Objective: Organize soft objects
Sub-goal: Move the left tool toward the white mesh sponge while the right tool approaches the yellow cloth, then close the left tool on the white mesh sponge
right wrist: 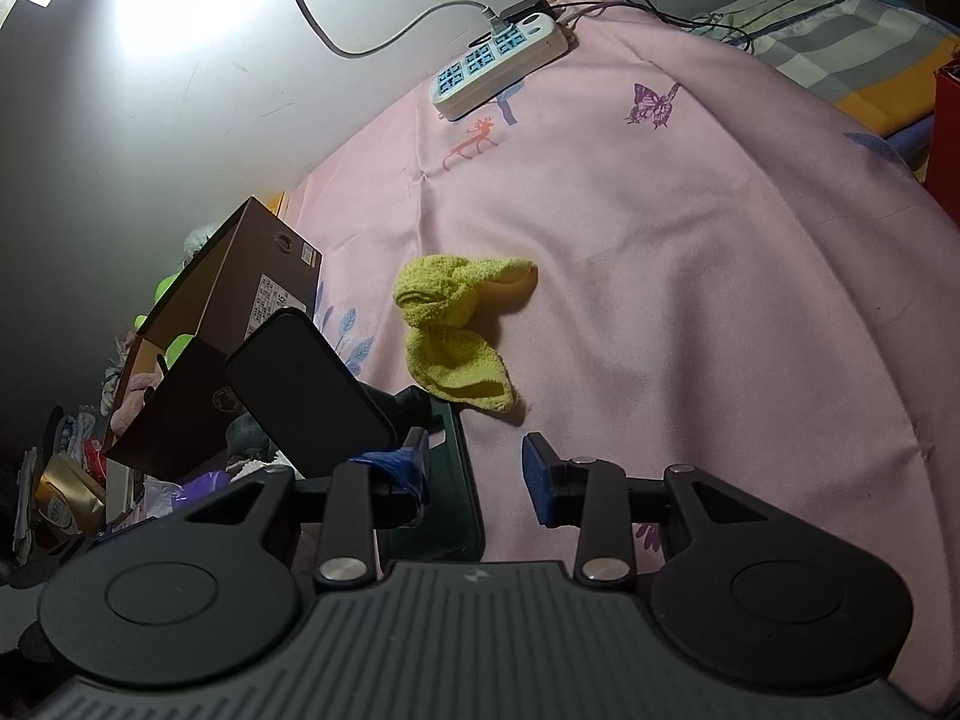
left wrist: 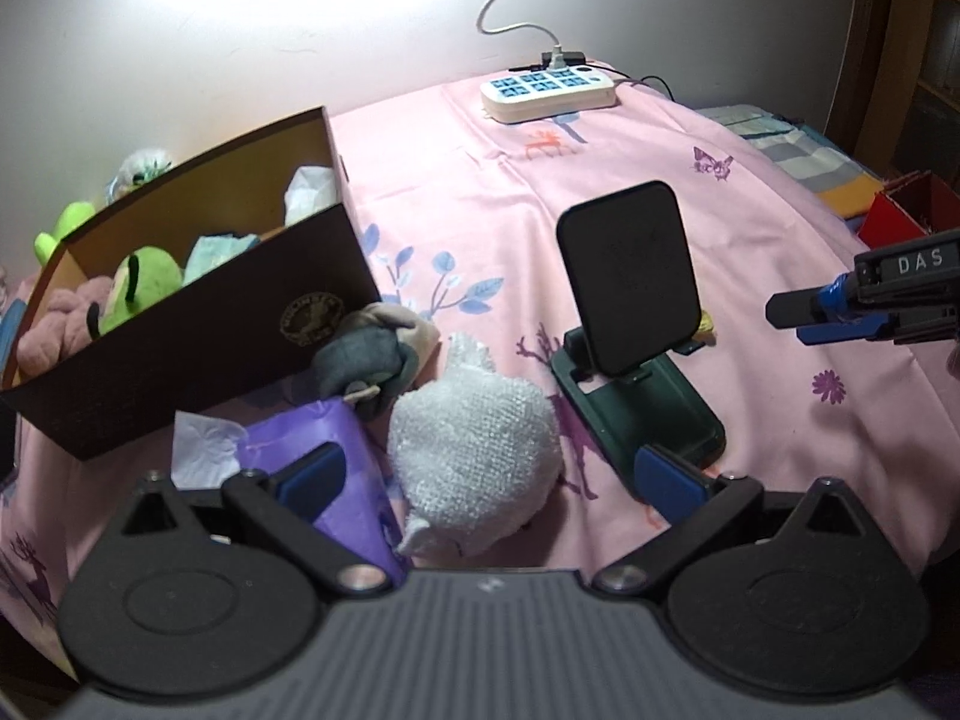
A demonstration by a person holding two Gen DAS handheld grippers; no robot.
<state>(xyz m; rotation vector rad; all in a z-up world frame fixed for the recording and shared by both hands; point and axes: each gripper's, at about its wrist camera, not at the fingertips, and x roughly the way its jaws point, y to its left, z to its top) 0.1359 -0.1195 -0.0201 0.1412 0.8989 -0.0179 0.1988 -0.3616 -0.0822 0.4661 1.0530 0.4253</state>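
A white fluffy soft toy [left wrist: 474, 462] lies on the pink sheet between the wide-spread fingers of my left gripper [left wrist: 492, 477], which is open; the pads do not touch it. Beside it a grey and beige plush [left wrist: 366, 354] rests against the brown cardboard box [left wrist: 210, 324], which holds a green plush [left wrist: 141, 288], a pink plush [left wrist: 54, 330] and pale cloths. A yellow-green fuzzy sock [right wrist: 456, 324] lies crumpled on the sheet ahead of my right gripper [right wrist: 477, 477], which is open with nothing between its fingers. The right gripper [left wrist: 792, 318] also shows at the right edge of the left wrist view.
A black phone stand [left wrist: 630, 276] stands right of the white toy, close to my right gripper's left finger [right wrist: 414, 474]. A purple bag [left wrist: 324, 438] and a tissue [left wrist: 201, 450] lie under my left finger. A power strip [left wrist: 549, 90] with cables sits by the wall; a red box [left wrist: 900, 210] far right.
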